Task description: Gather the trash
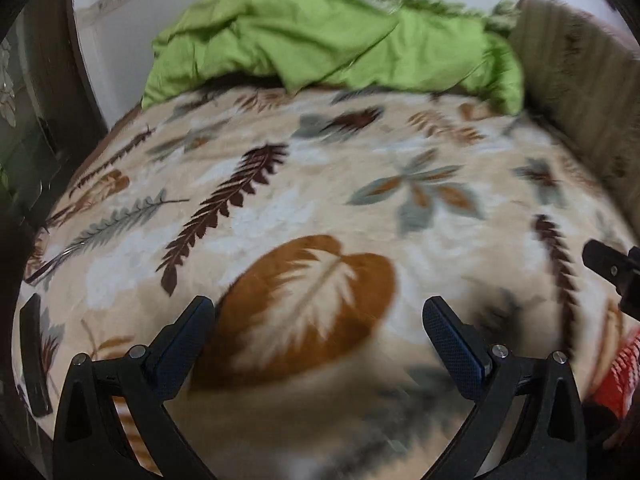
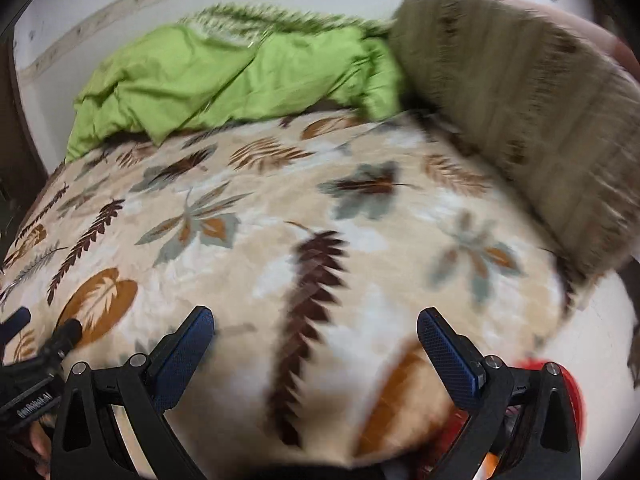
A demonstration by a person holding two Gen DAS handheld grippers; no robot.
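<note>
In the left wrist view the bed (image 1: 320, 184) fills the middle. A crumpled quilt (image 1: 320, 40) lies on it at 12 o'clock, a folded blanket (image 1: 580, 92) at 2 o'clock, and a basket (image 1: 620, 372) at 4 o'clock beside the bed.

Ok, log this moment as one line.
left gripper: open, empty | right gripper: open, empty | both over leaf-print blanket | red basket at right

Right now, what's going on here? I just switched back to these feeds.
Both grippers hang open over the leaf-print blanket on the bed, holding nothing. The left gripper and right gripper sit side by side. A green duvet is bunched at the far end. Something red shows at the bed's right edge; the blur hides what it is.
</note>
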